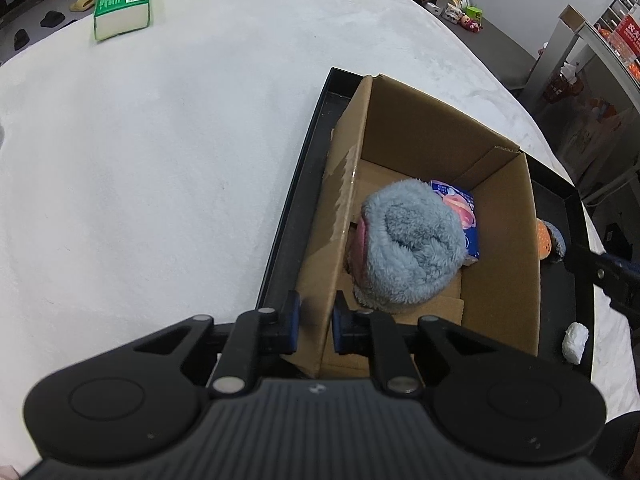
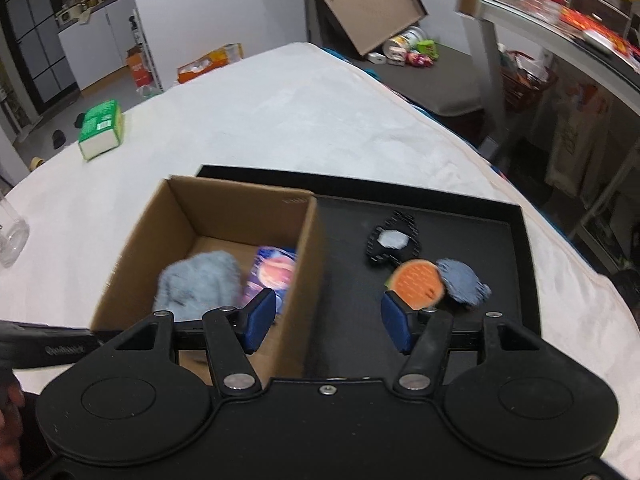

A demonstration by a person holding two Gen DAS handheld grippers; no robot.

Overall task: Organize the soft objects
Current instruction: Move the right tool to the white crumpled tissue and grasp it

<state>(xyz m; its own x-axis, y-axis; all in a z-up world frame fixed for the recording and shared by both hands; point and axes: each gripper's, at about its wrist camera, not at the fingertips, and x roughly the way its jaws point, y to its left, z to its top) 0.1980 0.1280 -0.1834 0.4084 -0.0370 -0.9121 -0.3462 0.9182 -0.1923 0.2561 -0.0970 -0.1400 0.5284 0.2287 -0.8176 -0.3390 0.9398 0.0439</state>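
Observation:
An open cardboard box (image 1: 440, 128) stands in a black tray (image 1: 298, 196) on the white cloth. Inside it lie a fluffy grey-blue soft item (image 1: 412, 248) and a blue-pink packet (image 1: 460, 208). My left gripper (image 1: 317, 322) is shut on the box's near wall, one pad on each side. My right gripper (image 2: 328, 326) stands open over the bare tray floor (image 2: 352, 248), just right of the box (image 2: 240, 208), with nothing between its fingers. Ahead of its right finger lie an orange round pad (image 2: 418, 284), a grey-blue pad (image 2: 464, 280) and a black mesh piece (image 2: 394, 240).
A green tissue pack (image 1: 122, 6) lies far back on the left of the cloth. A clear jar (image 2: 12, 236) stands at the left edge. A white crumpled item (image 1: 576, 342) sits in the tray's near right corner. Shelves and clutter stand beyond the table to the right.

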